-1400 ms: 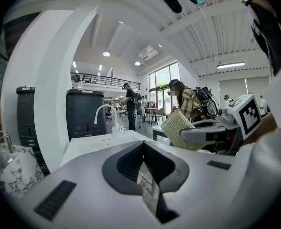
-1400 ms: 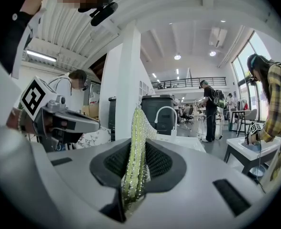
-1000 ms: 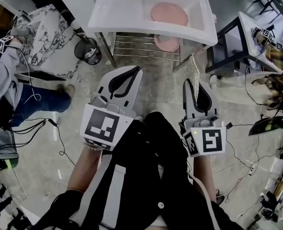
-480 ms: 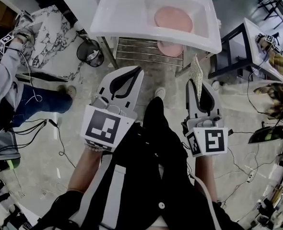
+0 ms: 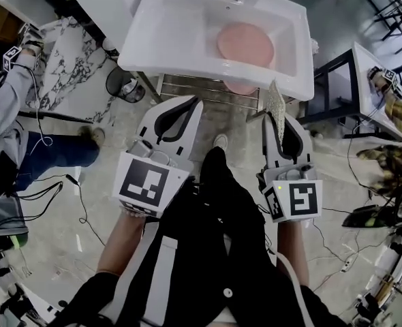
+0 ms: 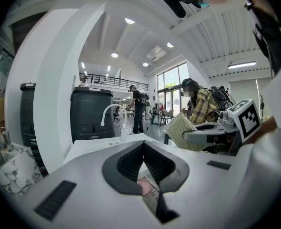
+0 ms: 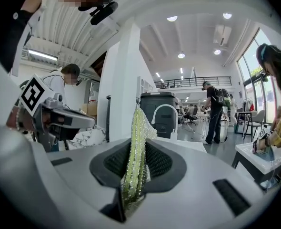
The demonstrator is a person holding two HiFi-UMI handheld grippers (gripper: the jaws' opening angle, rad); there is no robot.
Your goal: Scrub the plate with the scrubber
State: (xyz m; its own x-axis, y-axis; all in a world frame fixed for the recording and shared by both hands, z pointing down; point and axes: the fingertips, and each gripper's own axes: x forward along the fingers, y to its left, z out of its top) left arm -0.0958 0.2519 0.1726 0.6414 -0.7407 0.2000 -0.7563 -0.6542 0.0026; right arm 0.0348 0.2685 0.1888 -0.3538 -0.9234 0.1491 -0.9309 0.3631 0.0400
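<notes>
Within sink [image 5: 174, 43]: round pink plate [image 5: 245, 44] | right gripper [image 5: 280, 122]: sparkly mesh scrubber [image 5: 275, 101]

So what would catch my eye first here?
The pink plate lying in the white sink just ahead stands out first. Next comes the yellow-green scrubber, pinched upright in the right claw, while the left claw beside it is shut on nothing.

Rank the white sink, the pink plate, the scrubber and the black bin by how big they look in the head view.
1. white sink
2. pink plate
3. black bin and scrubber: about alike. The scrubber shows edge-on and sits nearer the camera, so I won't rank these two.
</notes>
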